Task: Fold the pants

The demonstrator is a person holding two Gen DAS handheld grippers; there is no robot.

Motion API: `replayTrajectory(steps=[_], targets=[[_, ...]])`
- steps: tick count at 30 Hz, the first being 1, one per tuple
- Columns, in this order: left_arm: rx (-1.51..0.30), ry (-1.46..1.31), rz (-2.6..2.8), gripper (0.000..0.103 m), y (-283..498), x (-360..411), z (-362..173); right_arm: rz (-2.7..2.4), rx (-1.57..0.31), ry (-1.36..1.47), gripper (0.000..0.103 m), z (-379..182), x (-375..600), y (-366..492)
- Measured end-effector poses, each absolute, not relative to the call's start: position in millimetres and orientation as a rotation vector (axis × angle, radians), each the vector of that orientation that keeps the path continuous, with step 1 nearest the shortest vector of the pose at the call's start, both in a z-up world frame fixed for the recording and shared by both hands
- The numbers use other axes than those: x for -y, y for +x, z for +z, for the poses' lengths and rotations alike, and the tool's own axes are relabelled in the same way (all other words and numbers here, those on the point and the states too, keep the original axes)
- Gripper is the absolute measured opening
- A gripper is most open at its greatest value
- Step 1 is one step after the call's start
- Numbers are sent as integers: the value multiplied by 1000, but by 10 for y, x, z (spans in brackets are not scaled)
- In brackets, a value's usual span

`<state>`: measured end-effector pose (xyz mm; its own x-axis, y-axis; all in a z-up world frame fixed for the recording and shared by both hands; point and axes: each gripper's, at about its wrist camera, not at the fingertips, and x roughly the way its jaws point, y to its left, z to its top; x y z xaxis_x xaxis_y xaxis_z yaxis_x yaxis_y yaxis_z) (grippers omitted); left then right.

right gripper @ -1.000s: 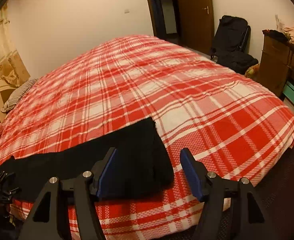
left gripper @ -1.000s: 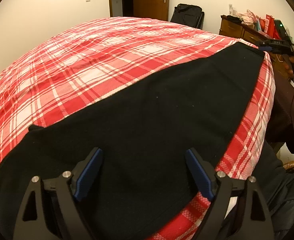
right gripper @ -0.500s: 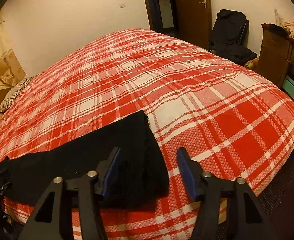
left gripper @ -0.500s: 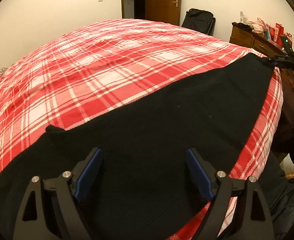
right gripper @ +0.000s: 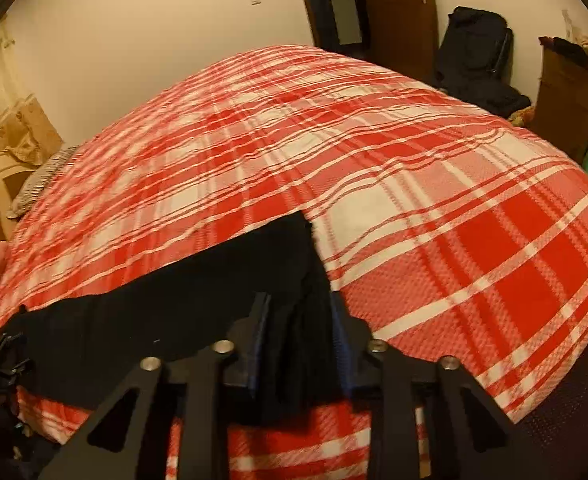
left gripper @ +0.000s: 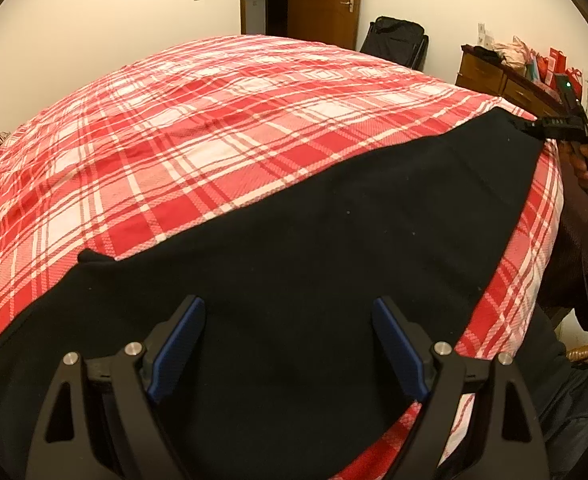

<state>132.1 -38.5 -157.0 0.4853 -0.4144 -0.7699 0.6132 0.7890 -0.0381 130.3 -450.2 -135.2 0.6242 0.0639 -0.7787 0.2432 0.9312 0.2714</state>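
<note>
Black pants (left gripper: 334, 260) flat on plaid bed (left gripper: 214, 128); right gripper (right gripper: 300, 340) fingers just closed, clamped on hem at 6 o'clock; left gripper (left gripper: 290, 344) fingers apart above pants

The pants (left gripper: 314, 260) lie on the bed (left gripper: 214, 140) along its near edge, under and ahead of the left gripper (left gripper: 290, 344), reaching ahead-right to the right gripper (left gripper: 550, 126). One end sits between the right gripper's (right gripper: 300, 344) fingers. A door (left gripper: 326, 0) and dresser (left gripper: 494, 74) stand beyond the bed.
</note>
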Motion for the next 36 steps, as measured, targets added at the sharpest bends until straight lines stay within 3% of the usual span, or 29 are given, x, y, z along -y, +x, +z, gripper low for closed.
replayTrajectory(steps=[5, 7, 11, 23, 36], targets=[[-864, 251, -631, 88, 1341, 381, -1577, -134, -893, 414, 27, -1404, 4524, 1332], [-862, 242, -631, 88, 1338, 375, -1554, -133, -868, 432, 21, -1365, 4527, 1322], [-852, 229, -628, 88, 1327, 333, -1499, -112, -819, 409, 19, -1208, 4394, 1283], [-813, 183, -636, 88, 1310, 342, -1347, 101, -765, 200, 18, -669, 3297, 1498], [-823, 85, -648, 88, 1315, 290, -1326, 303, -831, 59, 18, -959, 2192, 1781]])
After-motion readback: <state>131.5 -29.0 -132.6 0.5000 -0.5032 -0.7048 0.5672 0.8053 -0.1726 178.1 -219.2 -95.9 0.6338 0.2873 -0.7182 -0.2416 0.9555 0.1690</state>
